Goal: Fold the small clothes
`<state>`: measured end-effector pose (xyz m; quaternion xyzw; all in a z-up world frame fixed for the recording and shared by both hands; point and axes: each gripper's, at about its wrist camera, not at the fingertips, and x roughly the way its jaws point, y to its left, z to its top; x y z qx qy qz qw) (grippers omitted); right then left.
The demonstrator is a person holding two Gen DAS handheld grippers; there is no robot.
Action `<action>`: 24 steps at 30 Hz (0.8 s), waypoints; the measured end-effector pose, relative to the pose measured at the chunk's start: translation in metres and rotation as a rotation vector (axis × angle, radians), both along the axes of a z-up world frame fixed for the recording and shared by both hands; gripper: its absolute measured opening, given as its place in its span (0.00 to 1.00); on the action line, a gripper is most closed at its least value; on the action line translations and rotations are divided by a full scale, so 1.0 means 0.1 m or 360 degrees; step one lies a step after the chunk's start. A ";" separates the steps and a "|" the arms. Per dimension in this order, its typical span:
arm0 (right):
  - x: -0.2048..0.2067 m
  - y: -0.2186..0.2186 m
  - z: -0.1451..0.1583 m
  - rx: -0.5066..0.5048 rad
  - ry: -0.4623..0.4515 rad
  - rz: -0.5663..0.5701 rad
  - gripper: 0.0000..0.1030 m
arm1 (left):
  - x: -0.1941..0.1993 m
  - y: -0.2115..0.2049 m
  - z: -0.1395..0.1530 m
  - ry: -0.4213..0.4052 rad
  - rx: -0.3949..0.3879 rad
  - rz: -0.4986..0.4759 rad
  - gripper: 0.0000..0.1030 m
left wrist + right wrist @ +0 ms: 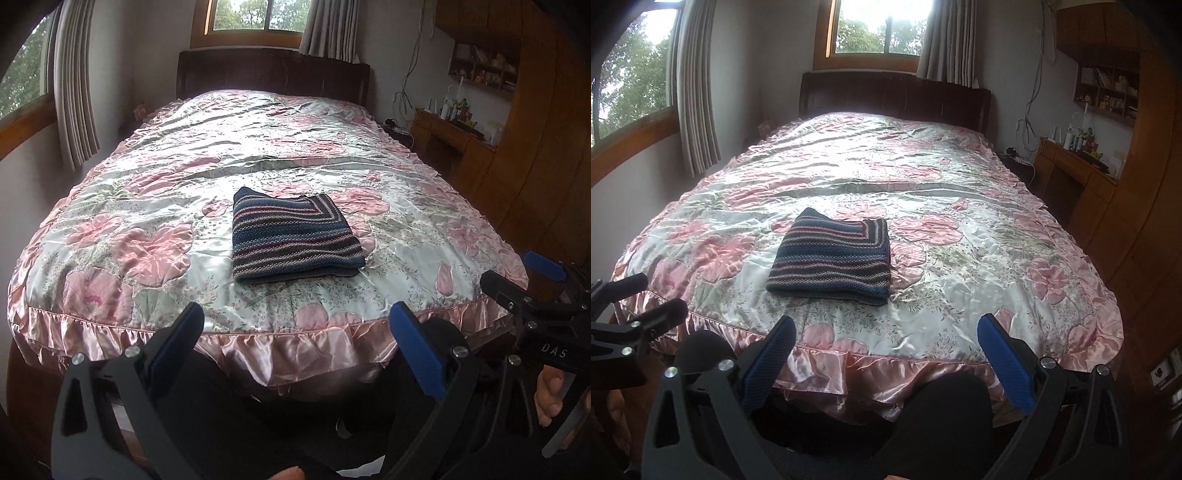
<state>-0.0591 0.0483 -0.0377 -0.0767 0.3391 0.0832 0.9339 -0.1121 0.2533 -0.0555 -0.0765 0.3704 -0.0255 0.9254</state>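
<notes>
Shelf items [484,72] too small to identify; bed's [1071,332] near frame hidden.

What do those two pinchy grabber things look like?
Both are black plastic tongs with silver screws. The left gripper has two long fingers lined with bright blue textured pads. The right gripper matches, and its body shows white letters "DAS" in the left wrist view.

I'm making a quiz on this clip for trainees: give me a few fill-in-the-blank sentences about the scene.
1. The striped knit garment lies ____ into a compact stack.
2. It rests on the floral ____.
3. The left gripper and the right gripper both have their jaws ____.
4. Neither gripper is ____ the garment.

Missing words: folded; bedspread; open; touching
</notes>
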 end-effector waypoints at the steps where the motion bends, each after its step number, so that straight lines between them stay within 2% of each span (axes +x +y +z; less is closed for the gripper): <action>1: 0.00 0.00 0.01 0.0003 -0.0004 -0.0001 0.96 | 0.00 0.00 -0.01 0.0006 -0.0008 -0.0002 0.97; 14: -0.07 0.05 0.00 0.0003 -0.0063 0.0011 0.96 | -0.03 0.01 0.04 -0.0020 0.0002 0.0001 0.97; 24: -0.06 0.07 -0.04 0.0002 -0.0039 0.0030 0.96 | -0.06 0.01 0.08 -0.0047 0.0034 0.0012 0.97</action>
